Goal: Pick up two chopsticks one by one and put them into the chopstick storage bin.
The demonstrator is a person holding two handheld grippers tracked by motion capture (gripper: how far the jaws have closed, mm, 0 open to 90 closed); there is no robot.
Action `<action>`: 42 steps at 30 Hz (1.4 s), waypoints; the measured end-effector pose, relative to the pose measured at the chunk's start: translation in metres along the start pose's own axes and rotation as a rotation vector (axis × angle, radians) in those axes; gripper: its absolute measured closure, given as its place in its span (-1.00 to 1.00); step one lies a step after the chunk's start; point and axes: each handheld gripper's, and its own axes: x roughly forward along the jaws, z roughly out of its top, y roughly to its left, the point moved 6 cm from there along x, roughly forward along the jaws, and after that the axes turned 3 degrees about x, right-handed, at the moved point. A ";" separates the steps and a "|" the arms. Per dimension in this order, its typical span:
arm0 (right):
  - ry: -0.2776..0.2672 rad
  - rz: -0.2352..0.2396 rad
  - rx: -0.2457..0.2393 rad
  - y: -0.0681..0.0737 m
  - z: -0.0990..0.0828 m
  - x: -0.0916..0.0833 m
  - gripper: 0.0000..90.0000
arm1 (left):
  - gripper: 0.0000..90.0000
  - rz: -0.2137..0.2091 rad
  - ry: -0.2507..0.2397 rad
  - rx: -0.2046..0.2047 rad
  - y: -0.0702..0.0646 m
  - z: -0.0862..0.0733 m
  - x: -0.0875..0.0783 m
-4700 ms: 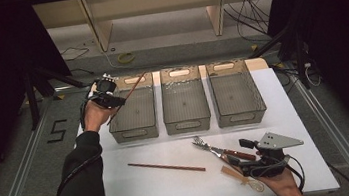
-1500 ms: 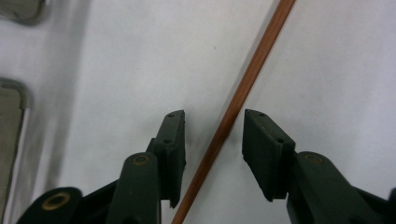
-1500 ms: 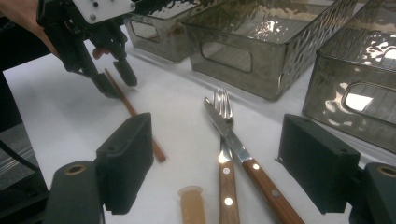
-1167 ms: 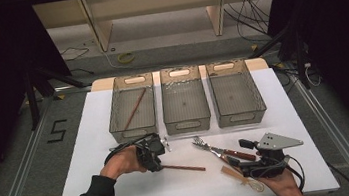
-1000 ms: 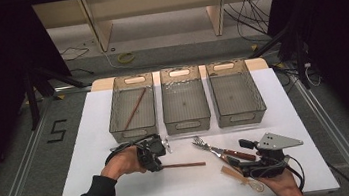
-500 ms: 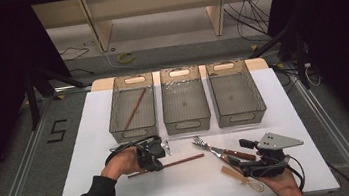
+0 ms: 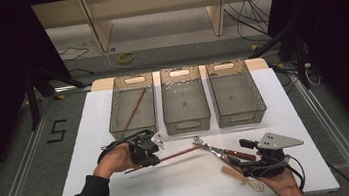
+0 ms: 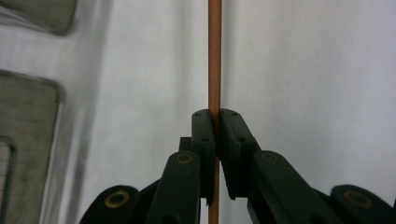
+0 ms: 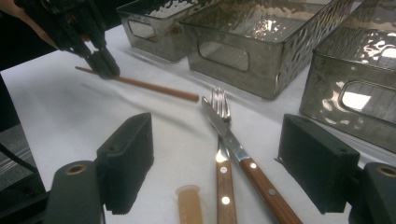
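Left gripper [image 7: 155, 153] jaws clamped on chopstick [image 7: 179, 154], lifting it; next carry to left bin [image 7: 134, 125]; right gripper [image 9: 224, 163] jaws open.

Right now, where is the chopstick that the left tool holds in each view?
High view: chopstick at lower centre, jutting right from the left tool.
Left gripper view: upright at centre, pinched between the jaws.
Right gripper view: upper left, slanting.
Shared landmark: the leftmost bin.
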 end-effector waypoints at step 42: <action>-0.001 -0.001 0.015 -0.001 0.000 0.001 -0.40 | 0.87 0.291 -0.357 -0.392 0.082 -0.011 -0.090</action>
